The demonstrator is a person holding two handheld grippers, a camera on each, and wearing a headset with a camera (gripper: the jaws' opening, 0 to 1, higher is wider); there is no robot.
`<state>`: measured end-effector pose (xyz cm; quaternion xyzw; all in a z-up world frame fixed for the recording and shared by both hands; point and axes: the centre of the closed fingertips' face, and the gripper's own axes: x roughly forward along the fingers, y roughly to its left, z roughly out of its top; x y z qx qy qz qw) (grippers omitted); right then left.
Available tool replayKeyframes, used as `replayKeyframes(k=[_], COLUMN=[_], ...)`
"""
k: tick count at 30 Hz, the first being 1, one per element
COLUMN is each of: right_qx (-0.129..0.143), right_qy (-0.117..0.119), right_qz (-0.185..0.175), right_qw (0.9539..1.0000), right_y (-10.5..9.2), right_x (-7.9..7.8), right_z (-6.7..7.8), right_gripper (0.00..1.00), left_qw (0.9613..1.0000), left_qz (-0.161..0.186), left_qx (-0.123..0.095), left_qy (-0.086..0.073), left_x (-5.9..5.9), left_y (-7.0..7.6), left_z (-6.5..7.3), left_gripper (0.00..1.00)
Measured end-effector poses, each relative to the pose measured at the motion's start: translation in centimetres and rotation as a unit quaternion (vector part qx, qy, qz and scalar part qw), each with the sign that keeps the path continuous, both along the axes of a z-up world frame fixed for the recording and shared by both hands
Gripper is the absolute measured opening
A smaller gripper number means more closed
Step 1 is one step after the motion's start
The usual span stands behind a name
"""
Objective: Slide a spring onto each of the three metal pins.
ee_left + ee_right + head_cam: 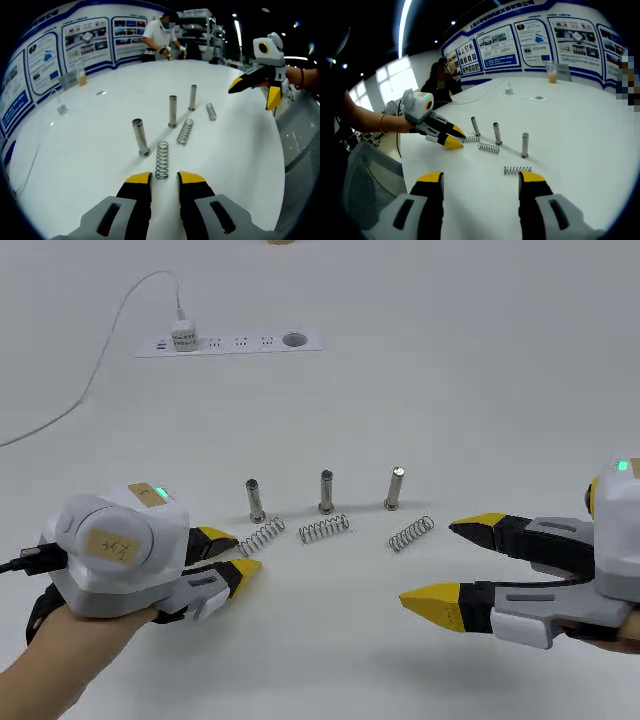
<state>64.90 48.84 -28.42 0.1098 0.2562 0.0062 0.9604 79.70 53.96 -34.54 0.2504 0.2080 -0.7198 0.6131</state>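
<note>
Three short metal pins with flanged feet, the left pin (254, 500), the middle pin (326, 491) and the right pin (395, 487), are set upright in a row on the white tabletop (450, 390), each bare. Just before them three wire coils are laid flat and slanted: the left spring (262, 536), the middle spring (324, 529) and the right spring (411, 533).

Bright, even overhead light is washing the white table (450, 390) in the head view; the pins (326, 492) are throwing only faint, soft shadows; both gripper views are bending hard toward their edges; a light strip (405, 22) is glaring against a dim room.
</note>
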Motion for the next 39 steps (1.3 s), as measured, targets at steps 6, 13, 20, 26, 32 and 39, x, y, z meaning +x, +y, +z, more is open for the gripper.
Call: replayKeyframes(k=[6, 13, 20, 26, 32, 39], right_qx=[0.002, 0.004, 0.005, 0.018, 0.053, 0.078], right_qy=[0.000, -0.001, -0.007, -0.018, -0.044, -0.073], right_qz=[-0.003, -0.011, -0.015, -0.020, -0.037, -0.044], right_qw=[1.0000, 0.9999, 0.9998, 0.9995, 0.9969, 0.9933], right_y=[0.3, 0.0, 0.2, 0.5, 0.8, 1.4], right_x=[0.1, 0.1, 0.3, 0.8, 1.3, 2.3], right_z=[0.0, 0.2, 0.8, 1.3, 2.4, 3.8], right_gripper=[0.61, 0.60, 0.59, 0.59, 0.57, 0.55], left_qw=[1.0000, 1.0000, 1.0000, 0.9997, 0.9984, 0.9954], left_qz=[0.001, 0.006, -0.002, 0.003, 0.005, 0.008], left_qx=[-0.003, -0.004, -0.002, -0.023, -0.056, -0.095], left_qy=[-0.004, -0.002, 0.003, 0.001, 0.005, 0.005], left_x=[0.3, 0.5, 0.1, -0.1, -0.8, -2.1], left_y=[-0.2, -0.2, 0.0, 0.1, 0.3, 1.0], left_z=[0.0, 0.0, 0.0, 1.1, 3.4, 5.9], left_gripper=[0.16, 0.11, 0.10, 0.10, 0.10, 0.10])
